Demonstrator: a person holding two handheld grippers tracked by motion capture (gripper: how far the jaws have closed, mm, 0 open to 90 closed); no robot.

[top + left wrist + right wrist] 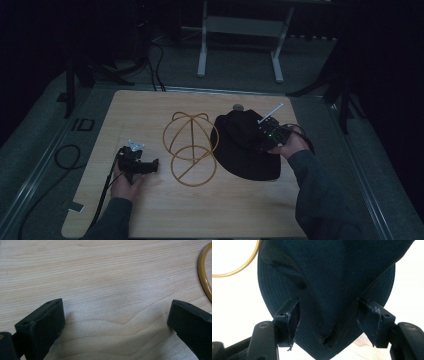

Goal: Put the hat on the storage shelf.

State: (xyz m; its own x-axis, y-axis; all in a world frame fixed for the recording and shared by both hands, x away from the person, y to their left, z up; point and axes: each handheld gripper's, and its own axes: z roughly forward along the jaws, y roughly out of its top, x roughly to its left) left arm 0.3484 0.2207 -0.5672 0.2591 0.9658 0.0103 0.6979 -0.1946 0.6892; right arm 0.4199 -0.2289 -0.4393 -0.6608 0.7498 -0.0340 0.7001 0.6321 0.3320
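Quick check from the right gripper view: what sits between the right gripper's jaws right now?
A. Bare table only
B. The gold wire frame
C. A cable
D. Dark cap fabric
D: in the right gripper view the dark cap bunches up between the right gripper jaws; the gold wire frame lies off to the side.

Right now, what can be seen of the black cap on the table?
The black cap is dark twill-like fabric with a stitched brim. It lies on the wooden table, right of the gold wire cap stand, its edge next to the stand's rings. Its crown is rumpled and pinched into a fold. The right gripper has that fold between its two jaws, with the brim spreading behind it. The left gripper stays apart from it, open over bare wood.
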